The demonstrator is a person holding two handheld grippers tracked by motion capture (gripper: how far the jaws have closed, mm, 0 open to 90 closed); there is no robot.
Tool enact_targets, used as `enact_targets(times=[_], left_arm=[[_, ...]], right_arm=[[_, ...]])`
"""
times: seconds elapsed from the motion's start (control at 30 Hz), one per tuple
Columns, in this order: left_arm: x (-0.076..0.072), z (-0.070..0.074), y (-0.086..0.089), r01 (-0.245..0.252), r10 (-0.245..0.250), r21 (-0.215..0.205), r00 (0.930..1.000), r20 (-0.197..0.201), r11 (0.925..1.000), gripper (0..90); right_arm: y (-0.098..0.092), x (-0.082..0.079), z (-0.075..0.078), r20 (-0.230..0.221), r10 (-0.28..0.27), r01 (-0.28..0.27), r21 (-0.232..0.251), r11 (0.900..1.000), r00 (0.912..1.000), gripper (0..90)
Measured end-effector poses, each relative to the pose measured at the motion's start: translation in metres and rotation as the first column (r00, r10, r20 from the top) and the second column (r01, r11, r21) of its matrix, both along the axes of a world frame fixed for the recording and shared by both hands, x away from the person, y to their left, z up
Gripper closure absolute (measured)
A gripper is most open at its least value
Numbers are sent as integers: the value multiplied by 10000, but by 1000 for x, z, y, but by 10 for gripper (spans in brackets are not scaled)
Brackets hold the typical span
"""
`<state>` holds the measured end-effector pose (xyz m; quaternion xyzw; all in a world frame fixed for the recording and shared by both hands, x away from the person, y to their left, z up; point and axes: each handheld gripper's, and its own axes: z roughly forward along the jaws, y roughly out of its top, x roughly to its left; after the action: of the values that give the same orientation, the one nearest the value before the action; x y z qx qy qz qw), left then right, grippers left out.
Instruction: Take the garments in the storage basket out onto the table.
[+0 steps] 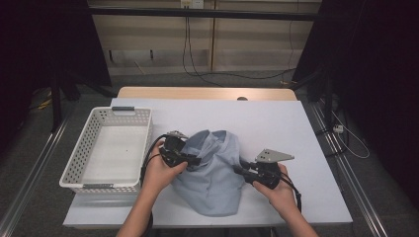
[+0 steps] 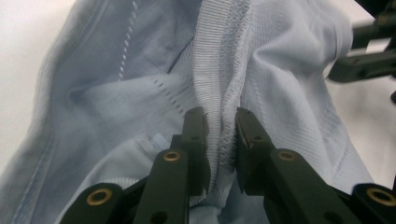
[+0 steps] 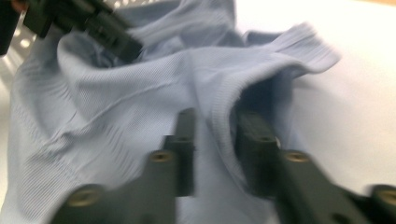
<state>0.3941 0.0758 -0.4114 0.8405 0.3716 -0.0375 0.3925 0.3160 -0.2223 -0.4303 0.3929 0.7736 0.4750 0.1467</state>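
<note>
1. A pale blue shirt (image 1: 213,173) lies crumpled on the bench (image 1: 276,128), beside a white basket (image 1: 106,148).
2. The left hand-held gripper (image 2: 220,122) pinches a ribbed hem.
3. The right hand-held gripper (image 3: 215,122) stands slightly parted around a fold, not pressing it.

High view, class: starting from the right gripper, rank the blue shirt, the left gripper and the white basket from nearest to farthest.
1. Blue shirt: at the right gripper, at its jaws, table centre.
2. Left gripper: across the shirt, on its left side.
3. White basket: farthest, at the table's left edge.
</note>
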Motion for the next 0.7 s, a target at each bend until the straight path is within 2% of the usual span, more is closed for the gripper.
enact_targets(times=[0.03, 0.07, 0.1, 0.13, 0.17, 0.27, 0.47, 0.57, 0.63, 0.67, 0.7], left_arm=[[0, 0, 2, -37, 37, 42, 10000, 14, 10000, 763], [0, 0, 2, -37, 37, 42, 10000, 14, 10000, 763], [-2, 0, 5, -97, 97, 4, 9999, 46, 10000, 763], [-2, 0, 5, -97, 97, 4, 9999, 46, 10000, 763], [-3, 0, 8, -174, 174, 68, 9998, 68, 9998, 763], [-4, 0, 11, -242, 241, 44, 9997, 61, 9997, 764], [-6, -1, 13, -247, 246, 65, 9996, 118, 9997, 764], [-6, -2, 13, -246, 245, 78, 9996, 123, 9997, 764], [-6, -2, 13, -212, 212, 79, 9997, 92, 9997, 764], [-6, -2, 13, -212, 212, 79, 9997, 92, 9997, 764], [-6, -2, 14, -217, 216, 57, 9997, 82, 9997, 764]], right_arm=[[-2, 2, 3, 24, -21, 21, -21, 10000, 10000, 607], [-2, 2, 3, 24, -21, 21, -21, 10000, 10000, 607], [-5, 5, 9, 55, -253, 253, 42, 9997, 9997, 476], [-5, 5, 9, 55, -253, 253, 42, 9997, 9997, 476], [-9, 10, 15, 51, -515, 513, 316, 9982, 9987, 415], [-12, 18, 23, 56, -789, 785, 479, 9958, 9969, 326], [-5, 41, 29, -54, -1091, 1093, 343, 9934, 9940, 321], [-1, 55, 26, -339, -1318, 1327, 270, 9908, 9907, 285], [2, 65, 22, -495, -1423, 1430, 109, 9897, 9886, 292], [2, 65, 22, -495, -1423, 1430, 109, 9897, 9886, 292], [4, 76, 15, -803, -1641, 1654, 98, 9862, 9832, 293]])
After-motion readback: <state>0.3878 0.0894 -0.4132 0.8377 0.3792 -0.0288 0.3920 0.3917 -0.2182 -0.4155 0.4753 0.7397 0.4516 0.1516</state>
